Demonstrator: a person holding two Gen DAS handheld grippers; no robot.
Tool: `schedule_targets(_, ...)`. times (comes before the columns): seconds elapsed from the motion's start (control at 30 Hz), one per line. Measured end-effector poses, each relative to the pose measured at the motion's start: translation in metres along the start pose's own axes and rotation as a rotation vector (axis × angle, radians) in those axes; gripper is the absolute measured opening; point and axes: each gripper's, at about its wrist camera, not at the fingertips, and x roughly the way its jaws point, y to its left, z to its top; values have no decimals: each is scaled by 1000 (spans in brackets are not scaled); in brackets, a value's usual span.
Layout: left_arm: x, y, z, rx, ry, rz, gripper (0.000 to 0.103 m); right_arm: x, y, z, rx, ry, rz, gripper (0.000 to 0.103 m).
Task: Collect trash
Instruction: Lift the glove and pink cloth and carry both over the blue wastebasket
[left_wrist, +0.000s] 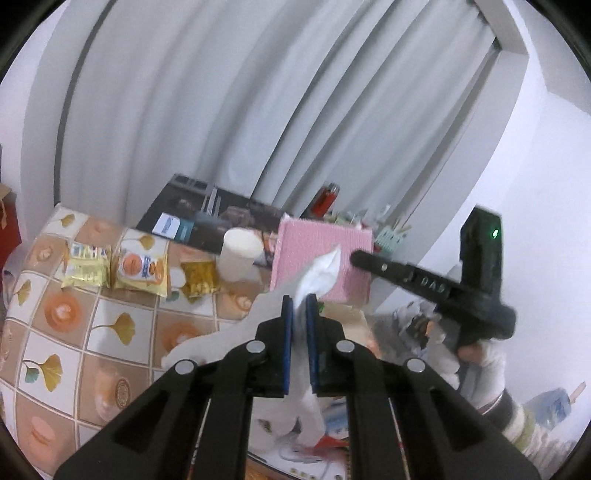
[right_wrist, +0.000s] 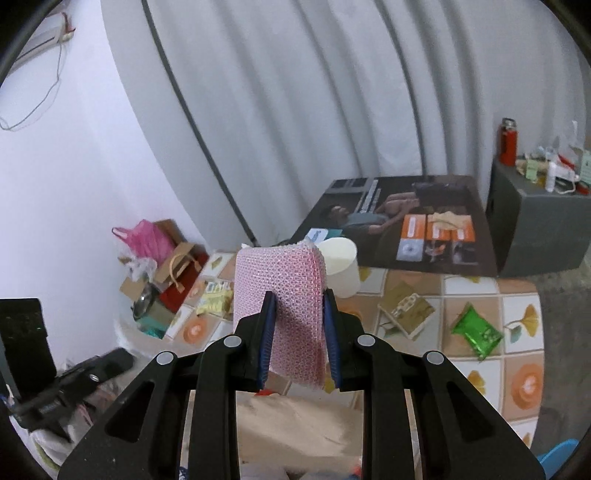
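Observation:
My left gripper (left_wrist: 300, 301) is shut on a crumpled white tissue (left_wrist: 319, 271) and holds it above the table. My right gripper (right_wrist: 300, 301) is shut on a pink mesh sponge (right_wrist: 284, 291), held upright in the air; the sponge also shows in the left wrist view (left_wrist: 314, 247), with the right gripper's black body (left_wrist: 436, 288) beside it. On the tiled tablecloth (left_wrist: 110, 325) lie yellow snack packets (left_wrist: 88, 266), an orange snack packet (left_wrist: 142, 269) and a gold wrapper (left_wrist: 199, 277). A green wrapper (right_wrist: 476, 330) lies on the cloth to the right.
A white paper cup (right_wrist: 341, 267) stands behind the sponge. A dark printed board (right_wrist: 413, 221) lies at the back. A grey box (right_wrist: 535, 221) with a red bottle (right_wrist: 508, 142) stands at right. Bags and a red box (right_wrist: 166, 266) sit on the floor left.

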Motion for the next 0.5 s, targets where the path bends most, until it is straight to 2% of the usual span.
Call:
schedule_targets(0.23, -27, -22, 2, -1, -14, -13, 7, -34, -12, -1, 59, -51, -9, 23)
schedule_targets(0.4, -41, -42, 3, 22, -25, -37, 7, -81, -24, -5, 105, -121, 17, 23)
schedule_targets(0.5, -47, -62, 0, 51, -25, -61, 7, -116, -38, -19, 139, -162, 26, 23)
